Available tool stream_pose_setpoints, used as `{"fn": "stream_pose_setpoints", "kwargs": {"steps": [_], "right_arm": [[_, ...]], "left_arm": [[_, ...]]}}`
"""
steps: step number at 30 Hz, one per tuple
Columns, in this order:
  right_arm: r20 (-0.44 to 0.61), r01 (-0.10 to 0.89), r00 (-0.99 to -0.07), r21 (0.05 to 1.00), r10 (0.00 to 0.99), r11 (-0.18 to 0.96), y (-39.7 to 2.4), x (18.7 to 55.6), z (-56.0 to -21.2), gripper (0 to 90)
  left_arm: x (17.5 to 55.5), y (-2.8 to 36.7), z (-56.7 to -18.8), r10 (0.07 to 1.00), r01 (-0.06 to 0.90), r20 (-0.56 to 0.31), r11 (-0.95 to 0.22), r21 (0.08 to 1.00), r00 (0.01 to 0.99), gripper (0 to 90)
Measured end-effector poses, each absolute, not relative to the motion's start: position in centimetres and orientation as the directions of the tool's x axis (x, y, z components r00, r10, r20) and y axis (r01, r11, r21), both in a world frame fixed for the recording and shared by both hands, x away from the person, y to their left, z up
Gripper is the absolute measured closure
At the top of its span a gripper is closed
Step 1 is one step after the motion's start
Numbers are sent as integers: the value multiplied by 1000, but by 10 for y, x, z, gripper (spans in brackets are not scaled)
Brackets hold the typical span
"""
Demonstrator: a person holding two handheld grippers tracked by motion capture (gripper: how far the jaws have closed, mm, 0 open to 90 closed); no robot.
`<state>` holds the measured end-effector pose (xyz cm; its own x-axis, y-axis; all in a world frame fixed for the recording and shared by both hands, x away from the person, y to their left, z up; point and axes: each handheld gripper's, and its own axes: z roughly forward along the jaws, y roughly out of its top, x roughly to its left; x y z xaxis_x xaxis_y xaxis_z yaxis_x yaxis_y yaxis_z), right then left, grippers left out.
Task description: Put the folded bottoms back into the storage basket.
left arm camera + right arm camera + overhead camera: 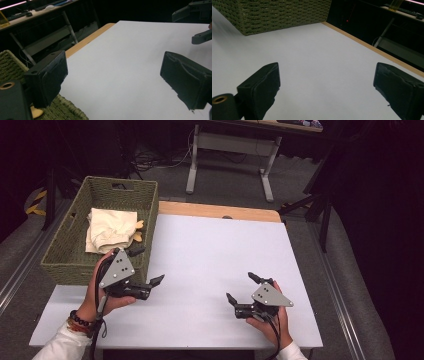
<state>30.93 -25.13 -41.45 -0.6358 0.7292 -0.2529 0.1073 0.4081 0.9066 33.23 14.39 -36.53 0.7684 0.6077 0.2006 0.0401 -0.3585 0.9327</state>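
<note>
The left gripper (146,265) hangs wide open and empty, its far jaw over the rim of the woven green rectangular basket (75,260); just beyond that jaw lies a crumpled cream cloth (111,230), partly hidden by the basket wall. The right gripper (242,287), also spread wide and holding nothing, hovers over the white tabletop (210,250), well apart from the basket. In the left gripper view the basket is cut off at the lower edge.

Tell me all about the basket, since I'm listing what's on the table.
The basket is rectangular, woven of what looks like olive-green rope or grass, with a handle slot in its far wall. It stands upright at the table's left edge, open-topped. A crumpled cream cloth lies inside. The left gripper, jaws open, hovers by its near right corner; contact can't be told.
</note>
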Motion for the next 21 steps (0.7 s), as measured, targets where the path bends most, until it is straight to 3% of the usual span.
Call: {"fn": "stream_pose_setpoints", "kwargs": {"steps": [21], "right_arm": [[-258, 108, -641, 903, 723, 417, -251, 302, -417, 78]], "left_arm": [[312, 142, -396, 605, 29, 261, -426, 904, 752, 104]]}}
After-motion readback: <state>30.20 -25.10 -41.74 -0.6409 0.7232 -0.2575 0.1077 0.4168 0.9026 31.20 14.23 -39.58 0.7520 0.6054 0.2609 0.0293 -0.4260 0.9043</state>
